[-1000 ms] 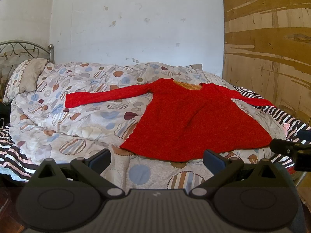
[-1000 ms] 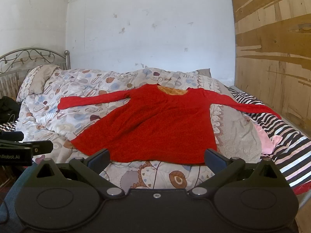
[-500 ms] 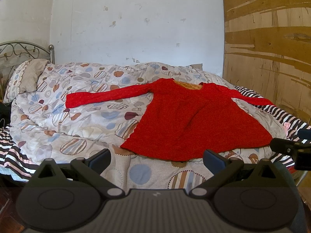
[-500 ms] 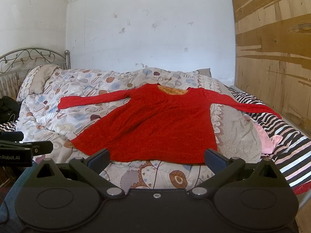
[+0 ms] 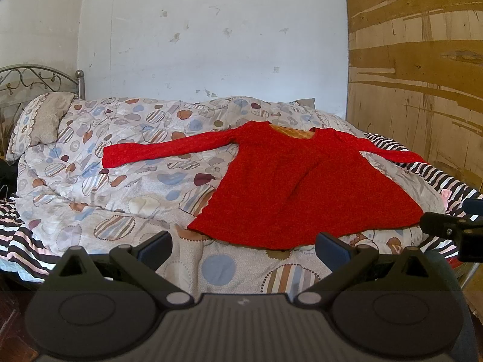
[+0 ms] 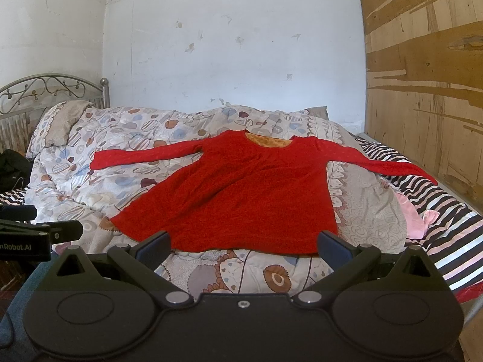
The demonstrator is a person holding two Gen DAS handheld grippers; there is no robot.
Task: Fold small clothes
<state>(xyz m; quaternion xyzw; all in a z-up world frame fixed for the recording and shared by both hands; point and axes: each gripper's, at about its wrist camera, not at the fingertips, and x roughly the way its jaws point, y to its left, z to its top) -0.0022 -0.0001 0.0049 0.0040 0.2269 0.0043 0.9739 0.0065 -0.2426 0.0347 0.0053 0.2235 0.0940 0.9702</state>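
Observation:
A red long-sleeved dress [image 5: 302,187] lies flat on the bed with both sleeves spread out and the neck away from me; it also shows in the right wrist view [image 6: 241,199]. My left gripper [image 5: 243,246] is open and empty, held in front of the bed's near edge, short of the dress hem. My right gripper [image 6: 243,246] is open and empty, just short of the hem. Each gripper shows at the edge of the other's view.
The patterned quilt [image 5: 120,187] covers the bed. A pillow [image 5: 45,120] and a metal headboard [image 6: 45,87] are at the left. A striped sheet [image 6: 452,226] and a pink cloth [image 6: 416,214] lie at the right. A wooden panel [image 5: 422,90] stands at the right.

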